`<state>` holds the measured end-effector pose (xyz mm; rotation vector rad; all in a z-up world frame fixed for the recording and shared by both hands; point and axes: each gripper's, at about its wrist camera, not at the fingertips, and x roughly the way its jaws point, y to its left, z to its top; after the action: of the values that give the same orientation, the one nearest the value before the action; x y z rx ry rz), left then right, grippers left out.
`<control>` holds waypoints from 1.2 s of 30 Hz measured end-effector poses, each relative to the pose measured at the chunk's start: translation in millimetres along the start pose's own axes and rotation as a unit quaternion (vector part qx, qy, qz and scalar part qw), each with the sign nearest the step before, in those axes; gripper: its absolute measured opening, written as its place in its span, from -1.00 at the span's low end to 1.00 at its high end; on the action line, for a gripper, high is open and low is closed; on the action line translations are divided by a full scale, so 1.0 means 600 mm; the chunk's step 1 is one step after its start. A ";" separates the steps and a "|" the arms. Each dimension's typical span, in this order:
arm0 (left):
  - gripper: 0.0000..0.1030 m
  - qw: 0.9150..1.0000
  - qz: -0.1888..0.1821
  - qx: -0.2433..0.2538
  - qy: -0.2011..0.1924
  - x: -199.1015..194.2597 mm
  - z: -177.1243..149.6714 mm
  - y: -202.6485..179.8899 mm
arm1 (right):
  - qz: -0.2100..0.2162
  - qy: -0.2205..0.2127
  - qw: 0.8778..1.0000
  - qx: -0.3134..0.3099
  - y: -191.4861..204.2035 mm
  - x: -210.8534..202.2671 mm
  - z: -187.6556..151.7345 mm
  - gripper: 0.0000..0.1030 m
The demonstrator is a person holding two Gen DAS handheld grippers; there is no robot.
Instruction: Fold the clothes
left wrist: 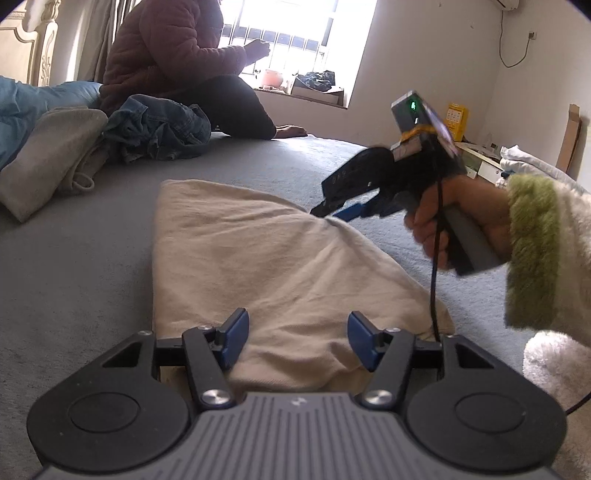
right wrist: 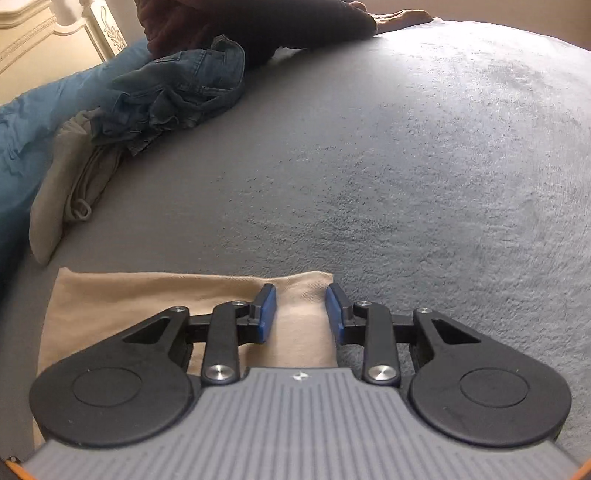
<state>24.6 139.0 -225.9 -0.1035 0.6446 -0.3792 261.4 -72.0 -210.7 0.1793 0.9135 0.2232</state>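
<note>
Grey bedding [right wrist: 406, 166] spreads under everything we see, and on it lies the beige garment [left wrist: 266, 266], folded flat with one edge lifted toward our right gripper [left wrist: 334, 206]. Our left gripper [left wrist: 295, 341] hangs low over the near end of that garment, its jaws spread wide with cloth showing between the blue pads and nothing gripped. From the right wrist view the right gripper [right wrist: 301, 312] sits above the garment's far corner, jaws also parted and empty. A hand [left wrist: 458, 221] in a fluffy white sleeve with a green cuff [left wrist: 532, 251] holds the right gripper. Farther out, crumpled jeans [right wrist: 177, 92] rest against a grey garment [right wrist: 70, 173] and blue bedding [right wrist: 26, 129]. Beyond them a person [left wrist: 173, 62] sits near the bright window [left wrist: 295, 26].
</note>
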 end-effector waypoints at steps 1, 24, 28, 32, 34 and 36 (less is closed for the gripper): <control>0.18 1.000 -0.003 -0.003 -0.001 -0.001 -0.001 0.002 | -0.005 -0.004 1.000 -0.006 0.005 -0.011 0.005 -0.44; 0.18 0.999 -0.018 -0.048 0.002 -0.004 0.002 0.019 | 0.161 0.049 0.970 -0.177 0.232 0.035 0.000 -0.47; 0.18 0.998 -0.027 -0.060 -0.002 -0.003 0.001 0.027 | 0.154 0.077 0.976 -0.132 0.220 0.080 0.006 -0.40; 0.18 0.998 -0.033 -0.062 -0.002 -0.003 0.000 0.031 | 0.142 0.044 0.980 -0.132 0.185 -0.010 0.009 -0.40; 0.18 0.997 -0.035 -0.061 -0.002 -0.003 0.000 0.033 | 0.151 0.031 0.980 -0.124 0.150 -0.068 0.004 -0.40; 0.18 0.998 -0.034 -0.059 0.001 -0.002 0.001 0.032 | 0.142 0.027 0.985 -0.099 0.113 -0.112 -0.021 -0.40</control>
<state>30.3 157.2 -228.8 -0.2381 0.6655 -0.4074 204.2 -23.9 -150.3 0.1196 0.9122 0.5836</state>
